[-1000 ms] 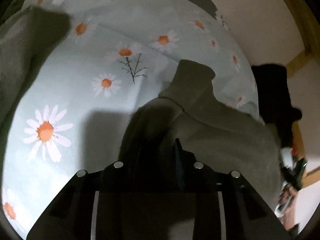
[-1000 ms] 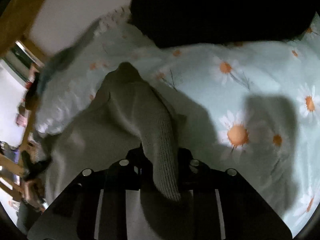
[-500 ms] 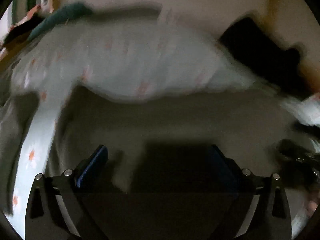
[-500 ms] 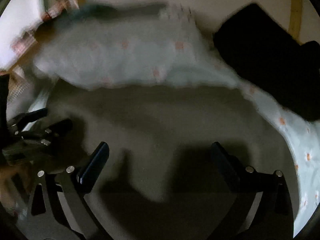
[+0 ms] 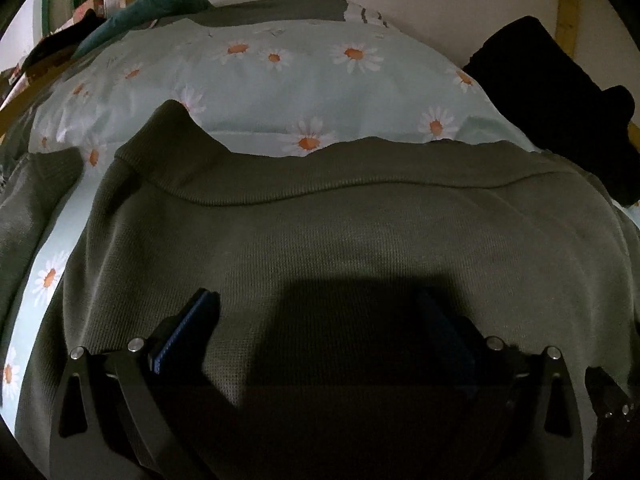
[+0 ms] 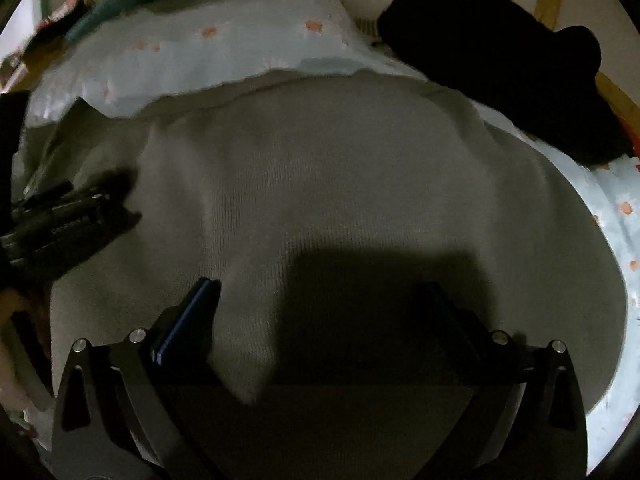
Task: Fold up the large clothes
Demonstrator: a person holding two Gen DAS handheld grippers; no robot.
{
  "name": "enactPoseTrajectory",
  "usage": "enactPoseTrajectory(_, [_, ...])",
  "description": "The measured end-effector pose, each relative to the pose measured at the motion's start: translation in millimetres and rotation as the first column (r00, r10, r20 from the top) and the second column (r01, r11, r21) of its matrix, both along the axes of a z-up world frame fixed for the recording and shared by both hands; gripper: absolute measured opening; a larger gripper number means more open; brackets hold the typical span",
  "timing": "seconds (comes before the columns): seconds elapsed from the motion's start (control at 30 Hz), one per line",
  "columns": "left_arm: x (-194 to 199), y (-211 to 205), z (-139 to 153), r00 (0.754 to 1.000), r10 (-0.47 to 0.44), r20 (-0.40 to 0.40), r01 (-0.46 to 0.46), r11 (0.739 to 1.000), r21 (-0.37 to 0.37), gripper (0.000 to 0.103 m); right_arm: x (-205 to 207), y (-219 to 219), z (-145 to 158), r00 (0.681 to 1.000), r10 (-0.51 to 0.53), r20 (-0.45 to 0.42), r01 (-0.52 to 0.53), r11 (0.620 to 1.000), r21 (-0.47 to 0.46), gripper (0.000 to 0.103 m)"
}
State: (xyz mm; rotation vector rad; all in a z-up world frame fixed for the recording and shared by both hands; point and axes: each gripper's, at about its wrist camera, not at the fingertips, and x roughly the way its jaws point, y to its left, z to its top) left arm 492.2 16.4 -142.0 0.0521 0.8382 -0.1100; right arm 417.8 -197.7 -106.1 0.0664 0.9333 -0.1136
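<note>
A bed covered in a pale blue daisy-print sheet [image 5: 280,92] fills both views, backed by a plain wall with a wooden frame [image 5: 568,4]. The left gripper [image 5: 320,320] has its jaws spread wide, its blue-padded fingers [image 5: 188,328] standing apart over the cloth with nothing between them; whether the tips press the fabric cannot be told. The right gripper [image 6: 320,312] is likewise released, jaws wide, one blue pad [image 6: 188,316] showing on the left, hovering low over the same cloth and casting a dark shadow on it. Under both lies the olive-grey knit sweater [image 5: 340,232], spread flat on the sheet with its long axis running left to right across the views. Its ribbed band [image 5: 320,184] forms the far edge, and one corner rises to a peak at far left. A further part of the same knit lies off to the left, separated by a strip of sheet. In the right wrist view the left gripper appears at the sweater's left side. Beyond the sweater, a black garment [image 5: 552,100] sits at the far right by the wall, and a teal cloth [image 5: 140,12] lies at the far left corner.
</note>
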Motion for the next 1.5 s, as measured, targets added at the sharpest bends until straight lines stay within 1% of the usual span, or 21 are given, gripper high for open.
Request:
enactPoseTrajectory(0.07, [0, 1, 0, 1.0, -0.003, 0.0, 0.003, 1.0, -0.006, 0.099, -8, -1, 17, 0.999, -0.045, -0.03, 0.046, 0.998, 0.033, 0.1])
enactPoseTrajectory(0.13, [-1, 4, -1, 1.0, -0.003, 0.002, 0.003, 1.0, -0.015, 0.099, -28, 10, 38, 0.999, -0.028, 0.028, 0.028, 0.999, 0.023, 0.1])
enactPoseTrajectory(0.2, [-1, 3, -1, 1.0, -0.002, 0.003, 0.002, 1.0, -0.006, 0.099, -27, 22, 22, 0.999, 0.009, -0.035, -0.011, 0.998, -0.064, 0.1])
enactPoseTrajectory(0.23, [-2, 1, -1, 1.0, -0.001, 0.002, 0.001, 1.0, -0.004, 0.099, -20, 22, 4, 0.996, 0.028, -0.082, -0.033, 0.998, -0.061, 0.1])
enactPoseTrajectory(0.27, [-2, 1, -1, 1.0, -0.001, 0.0, 0.001, 1.0, -0.004, 0.099, -20, 14, -7, 0.998, 0.033, -0.053, -0.033, 0.999, -0.008, 0.101])
enactPoseTrajectory(0.4, [1, 0, 5, 0.999, -0.003, -0.046, 0.003, 1.0, 0.001, 0.098, -18, 10, -8, 0.996, 0.052, -0.077, -0.05, 0.998, 0.025, 0.101])
enactPoseTrajectory(0.47, [-11, 6, 22, 0.999, 0.03, -0.035, -0.033, 0.997, -0.075, 0.098, -21, 12, -8, 0.996, 0.052, -0.077, -0.05, 0.999, 0.021, 0.101])
enactPoseTrajectory(0.5, [-28, 9, 35, 0.999, 0.029, 0.018, -0.025, 0.987, -0.16, 0.098, -20, 10, -7, 0.996, 0.051, -0.074, -0.05, 0.998, 0.026, 0.101])
enactPoseTrajectory(0.53, [-38, 7, 43, 0.999, 0.022, 0.045, -0.014, 0.984, -0.18, 0.098, -20, 10, -8, 0.997, 0.048, -0.066, -0.046, 0.999, 0.028, 0.101])
enactPoseTrajectory(0.6, [-49, -14, 43, 0.999, -0.023, 0.027, 0.026, 0.993, -0.116, 0.098, -19, 8, -6, 0.998, 0.036, -0.046, -0.035, 0.999, 0.026, 0.101])
enactPoseTrajectory(0.67, [-45, -33, 19, 0.997, -0.059, -0.054, 0.057, 0.998, -0.027, 0.098, -18, 5, 0, 1.0, 0.025, -0.016, -0.024, 0.999, 0.044, 0.1])
enactPoseTrajectory(0.7, [-46, -44, 2, 0.997, -0.067, -0.049, 0.07, 0.995, 0.068, 0.099, -24, 3, 4, 0.999, 0.035, -0.002, -0.035, 0.997, 0.071, 0.1])
enactPoseTrajectory(0.77, [-58, -43, -5, 0.995, -0.078, 0.063, 0.073, 0.994, 0.083, 0.099, -49, -6, 14, 0.995, 0.096, 0.041, -0.102, 0.978, 0.183, 0.1])
enactPoseTrajectory(0.83, [-57, -41, -5, 0.996, -0.072, 0.057, 0.068, 0.995, 0.069, 0.099, -79, -23, 21, 0.987, 0.119, 0.107, -0.149, 0.926, 0.347, 0.1])
enactPoseTrajectory(0.9, [-57, -39, -4, 0.996, -0.072, 0.058, 0.069, 0.996, 0.059, 0.099, -107, -46, 20, 0.982, 0.095, 0.161, -0.166, 0.842, 0.514, 0.1])
enactPoseTrajectory(0.93, [-57, -39, -4, 0.996, -0.072, 0.06, 0.068, 0.996, 0.06, 0.099, -119, -60, 14, 0.984, 0.055, 0.169, -0.149, 0.777, 0.612, 0.1])
enactPoseTrajectory(1.0, [-57, -38, -4, 0.996, -0.072, 0.058, 0.069, 0.996, 0.058, 0.099, -130, -90, -14, 0.992, -0.041, 0.12, -0.074, 0.582, 0.81, 0.1])
enactPoseTrajectory(1.07, [-57, -38, -4, 0.996, -0.071, 0.058, 0.068, 0.996, 0.059, 0.099, -130, -113, -52, 0.993, -0.115, 0.036, 0.005, 0.339, 0.941, 0.099])
enactPoseTrajectory(1.13, [-57, -39, -5, 0.996, -0.071, 0.057, 0.067, 0.996, 0.059, 0.099, -129, -124, -68, 0.982, -0.188, 0.004, 0.043, 0.244, 0.969, 0.099])
enactPoseTrajectory(1.23, [-58, -39, -5, 0.996, -0.072, 0.057, 0.069, 0.996, 0.059, 0.099, -116, -126, -64, 0.957, -0.287, -0.036, 0.106, 0.235, 0.966, 0.099])
enactPoseTrajectory(1.5, [-60, -39, -4, 0.996, -0.074, 0.053, 0.071, 0.996, 0.061, 0.099, -61, -125, -50, 0.843, -0.529, -0.095, 0.298, 0.312, 0.902, 0.096])
